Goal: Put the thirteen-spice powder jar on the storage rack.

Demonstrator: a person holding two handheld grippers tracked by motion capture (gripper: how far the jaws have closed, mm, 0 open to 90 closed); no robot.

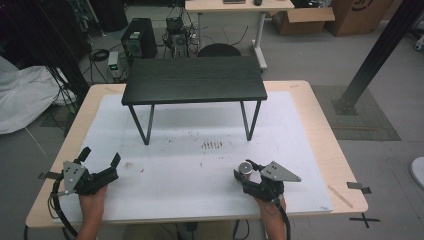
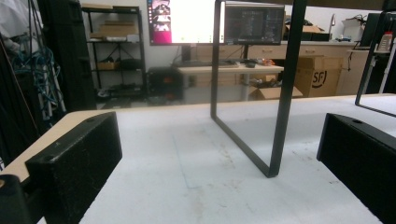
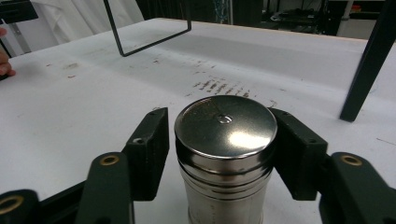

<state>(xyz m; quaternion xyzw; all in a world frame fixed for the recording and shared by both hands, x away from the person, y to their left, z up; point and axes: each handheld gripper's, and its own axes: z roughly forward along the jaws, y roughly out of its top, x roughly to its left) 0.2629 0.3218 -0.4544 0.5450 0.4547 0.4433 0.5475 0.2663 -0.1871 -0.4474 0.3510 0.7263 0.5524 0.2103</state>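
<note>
At the counter's (image 1: 310,150) near right, our right tool (image 3: 224,140) clamps the upright steel canister (image 3: 225,154) at both sides — a grip for lifting, we judge. Our left tool (image 1: 100,159) rests wide open, empty — kept clear.

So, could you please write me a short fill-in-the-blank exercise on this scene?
1. The right gripper is shut on a shiny metal ____.
2. The left gripper stands ____, with nothing between its jaws.
3. The small black table stands on the white ____.
4. The top of the can is ____ in shape.

Missing words: can; open; mat; round
</note>
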